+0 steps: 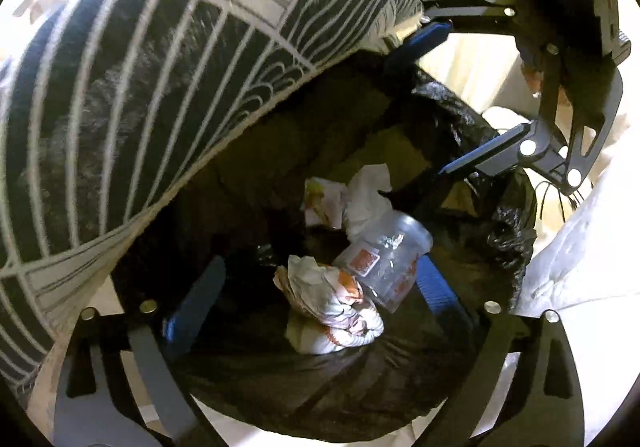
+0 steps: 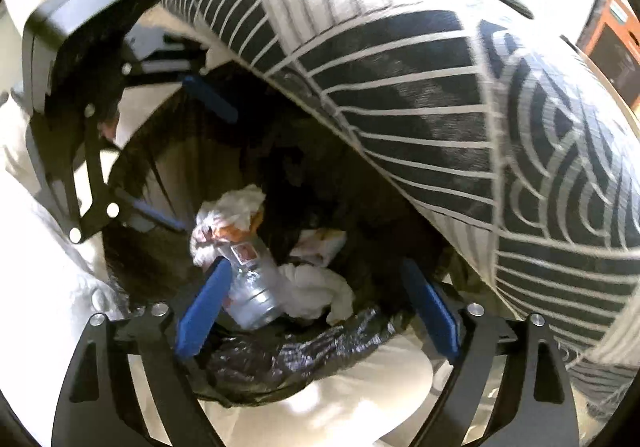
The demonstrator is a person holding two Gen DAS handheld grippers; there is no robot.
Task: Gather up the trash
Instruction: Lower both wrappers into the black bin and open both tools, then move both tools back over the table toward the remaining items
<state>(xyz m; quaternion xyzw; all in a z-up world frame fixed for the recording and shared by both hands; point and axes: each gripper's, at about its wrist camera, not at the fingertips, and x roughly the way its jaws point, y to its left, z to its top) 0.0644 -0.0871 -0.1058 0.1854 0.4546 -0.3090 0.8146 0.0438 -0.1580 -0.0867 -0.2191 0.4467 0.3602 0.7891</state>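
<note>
A bin lined with a black bag (image 1: 508, 231) (image 2: 280, 359) lies below both grippers. Inside it are a clear plastic cup (image 1: 384, 263) (image 2: 252, 287), a crumpled orange-and-white wrapper (image 1: 332, 307) (image 2: 228, 223), a white napkin (image 1: 368, 195) (image 2: 316, 287) and a printed paper wrapper (image 1: 320, 203) (image 2: 320, 243). My left gripper (image 1: 316, 295) (image 2: 186, 155) hangs over the bag's mouth, open, with nothing between its blue fingers. My right gripper (image 2: 318, 311) (image 1: 452, 99) faces it from the opposite rim, also open and holding nothing. The trash sits deeper in the bag than the fingertips.
A large black-and-white patterned cushion (image 1: 140, 107) (image 2: 440, 107) leans over one side of the bin and hides part of its opening. White fabric (image 2: 48, 287) surrounds the bin. An orange box (image 2: 612, 47) stands beyond the cushion.
</note>
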